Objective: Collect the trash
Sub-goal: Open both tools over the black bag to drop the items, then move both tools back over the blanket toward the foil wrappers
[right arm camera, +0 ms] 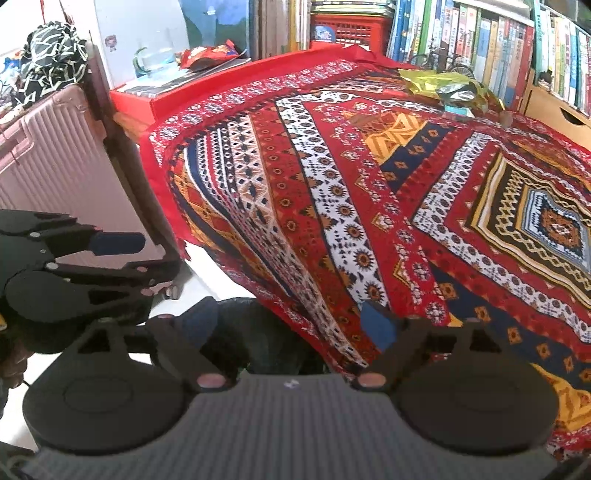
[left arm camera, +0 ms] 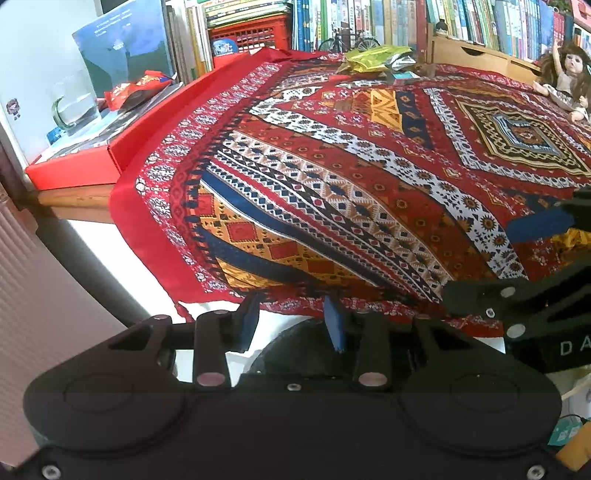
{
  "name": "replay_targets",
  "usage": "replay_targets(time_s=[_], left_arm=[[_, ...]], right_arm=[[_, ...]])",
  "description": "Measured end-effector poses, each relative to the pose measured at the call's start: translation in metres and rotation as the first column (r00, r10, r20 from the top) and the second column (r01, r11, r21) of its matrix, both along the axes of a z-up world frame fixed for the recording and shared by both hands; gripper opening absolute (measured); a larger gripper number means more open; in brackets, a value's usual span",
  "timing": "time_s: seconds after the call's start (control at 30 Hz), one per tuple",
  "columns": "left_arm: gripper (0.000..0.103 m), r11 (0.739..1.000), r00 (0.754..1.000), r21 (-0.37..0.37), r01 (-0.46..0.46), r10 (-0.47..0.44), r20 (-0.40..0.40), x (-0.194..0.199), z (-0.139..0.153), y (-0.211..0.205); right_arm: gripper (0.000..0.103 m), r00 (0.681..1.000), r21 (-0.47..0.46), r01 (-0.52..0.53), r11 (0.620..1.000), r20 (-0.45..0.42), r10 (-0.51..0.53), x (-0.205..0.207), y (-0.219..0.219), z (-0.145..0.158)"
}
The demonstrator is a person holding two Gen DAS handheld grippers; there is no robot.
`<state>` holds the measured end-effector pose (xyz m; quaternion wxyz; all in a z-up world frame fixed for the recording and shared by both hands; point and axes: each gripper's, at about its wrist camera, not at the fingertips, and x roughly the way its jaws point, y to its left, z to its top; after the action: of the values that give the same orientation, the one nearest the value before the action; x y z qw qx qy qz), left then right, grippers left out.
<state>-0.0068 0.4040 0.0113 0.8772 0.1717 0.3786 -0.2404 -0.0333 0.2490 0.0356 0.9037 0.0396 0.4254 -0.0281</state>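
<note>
A crumpled yellow-green and silver wrapper [left arm camera: 376, 57] [right arm camera: 443, 86] lies at the far edge of the patterned tablecloth [left arm camera: 369, 177] [right arm camera: 369, 192], with a small teal packet [left arm camera: 404, 76] [right arm camera: 458, 110] beside it. A red snack wrapper [left arm camera: 136, 90] [right arm camera: 207, 55] rests on a red box at the table's left. My left gripper [left arm camera: 291, 325] [right arm camera: 147, 262] hangs open at the table's near edge, holding nothing. My right gripper [right arm camera: 288, 325] [left arm camera: 495, 262] is open too, wider, just to its right. A dark rounded thing [left arm camera: 295, 354] [right arm camera: 258, 332] sits under both; what it is stays unclear.
A glass mug [left arm camera: 74, 107] [right arm camera: 153, 61] stands on the red box [left arm camera: 74, 166]. A doll [left arm camera: 565, 81] sits at the far right. Bookshelves, a red crate [left arm camera: 251, 33], a model bicycle [left arm camera: 347, 40] and a wooden drawer unit [left arm camera: 476, 55] line the back. A pink suitcase [right arm camera: 48, 158] stands left.
</note>
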Motion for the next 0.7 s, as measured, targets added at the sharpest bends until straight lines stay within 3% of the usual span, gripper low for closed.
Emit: replay_targets(time_s=[0.13, 0.33, 0.47, 0.7], left_arm=[[0.042, 1.000, 1.000, -0.010, -0.016, 0.016, -0.005, -0.002, 0.001, -0.002], [0.060, 1.000, 1.000, -0.007, -0.009, 0.009, 0.009, -0.005, 0.004, -0.007], [0.083, 0.999, 0.999, 0.000, -0.037, 0.037, 0.022, -0.004, 0.006, -0.008], [0.098, 0.999, 0.997, -0.011, -0.051, 0.051, 0.057, 0.008, 0.021, -0.018]], right_arm=[[0.102, 1.000, -0.025, 0.014, 1.000, 0.006, -0.013, -0.003, -0.002, 0.001], [0.103, 0.999, -0.039, 0.033, 0.999, 0.011, -0.033, -0.007, -0.006, 0.002], [0.103, 0.999, -0.049, 0.047, 0.998, 0.019, -0.046, -0.010, -0.010, 0.004], [0.103, 0.997, -0.079, 0.061, 0.995, 0.055, -0.057, -0.011, -0.029, 0.022]])
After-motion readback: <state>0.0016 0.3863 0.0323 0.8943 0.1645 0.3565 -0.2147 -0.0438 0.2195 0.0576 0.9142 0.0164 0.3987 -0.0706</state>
